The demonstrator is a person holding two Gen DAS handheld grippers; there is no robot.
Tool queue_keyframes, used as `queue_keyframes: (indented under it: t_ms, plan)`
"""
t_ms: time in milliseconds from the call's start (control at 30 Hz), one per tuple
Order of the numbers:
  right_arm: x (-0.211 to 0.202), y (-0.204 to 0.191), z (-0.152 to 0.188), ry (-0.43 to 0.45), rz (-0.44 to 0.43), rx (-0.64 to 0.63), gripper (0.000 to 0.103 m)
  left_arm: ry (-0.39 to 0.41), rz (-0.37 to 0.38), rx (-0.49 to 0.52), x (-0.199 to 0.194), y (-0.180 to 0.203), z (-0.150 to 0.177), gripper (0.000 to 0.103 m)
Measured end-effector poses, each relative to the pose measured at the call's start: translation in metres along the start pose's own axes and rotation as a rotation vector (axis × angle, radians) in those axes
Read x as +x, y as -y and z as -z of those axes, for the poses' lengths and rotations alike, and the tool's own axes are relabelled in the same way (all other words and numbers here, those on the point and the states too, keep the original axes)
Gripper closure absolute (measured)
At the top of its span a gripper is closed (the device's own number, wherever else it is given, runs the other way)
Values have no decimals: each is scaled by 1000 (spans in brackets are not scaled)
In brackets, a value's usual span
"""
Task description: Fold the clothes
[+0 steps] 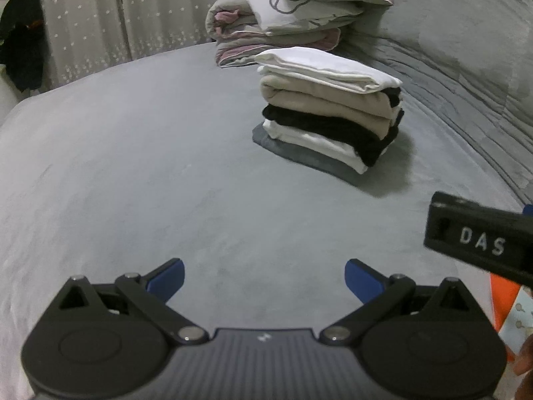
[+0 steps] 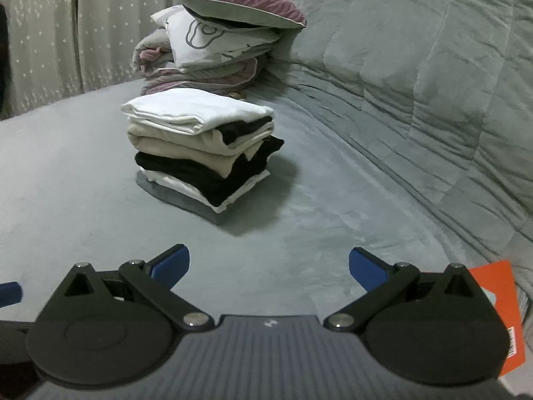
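The left gripper [image 1: 265, 278] hangs over the bare grey bed cover [image 1: 133, 173] with its blue fingertips [image 1: 168, 278] spread wide and nothing between them. The right gripper [image 2: 269, 266] is the same — jaws parted, empty, low over the cover.

The stack of folded clothes [image 1: 329, 106] sits on the cover at about one o'clock from the left gripper, well apart from it; from the right gripper it lies at about eleven o'clock [image 2: 203, 146]. The stack runs white on top, then beige, black and white, with a dark grey piece at the bottom, and its edges are roughly squared.

Behind the stack, at twelve o'clock in the left view, a pile of pillows and bedding [image 1: 293, 10] is topped by a mauve cushion [image 2: 240, 0]. A quilted grey blanket [image 2: 416, 76] rises at two o'clock. An orange card [image 2: 499, 303] lies at three o'clock beside the right gripper, and a pale starred curtain [image 1: 100, 16] hangs at ten o'clock.
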State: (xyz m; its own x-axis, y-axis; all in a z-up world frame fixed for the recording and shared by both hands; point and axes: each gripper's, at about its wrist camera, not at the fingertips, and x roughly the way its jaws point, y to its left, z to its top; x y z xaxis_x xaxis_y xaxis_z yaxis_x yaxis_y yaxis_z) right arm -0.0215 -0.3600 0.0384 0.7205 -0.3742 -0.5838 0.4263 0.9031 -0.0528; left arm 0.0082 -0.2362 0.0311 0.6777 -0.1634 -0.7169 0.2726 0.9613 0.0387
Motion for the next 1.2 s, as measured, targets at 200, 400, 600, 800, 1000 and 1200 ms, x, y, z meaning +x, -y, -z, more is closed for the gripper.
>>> queue_keyframes:
  t_ms: [200, 400, 600, 800, 1000, 1200]
  plan:
    - [-4, -3, -1, 18, -8, -3, 0, -12, 3, 4, 2, -3, 1, 1]
    - [-4, -5, -1, 13, 7, -12, 0, -9, 13, 4, -1, -5, 1, 1]
    - [-4, -7, -1, 14, 5, -12, 0, -11, 23, -5, -2, -7, 1, 1]
    - [-4, -8, -1, 11, 1, -15, 0, -7, 21, -8, -3, -7, 1, 1]
    - [-5, -8, 0, 7, 1, -16, 0, -7, 22, -9, -4, -8, 0, 1]
    - [-6, -8, 1, 6, 2, -19, 0, -4, 22, -7, -5, -7, 0, 1]
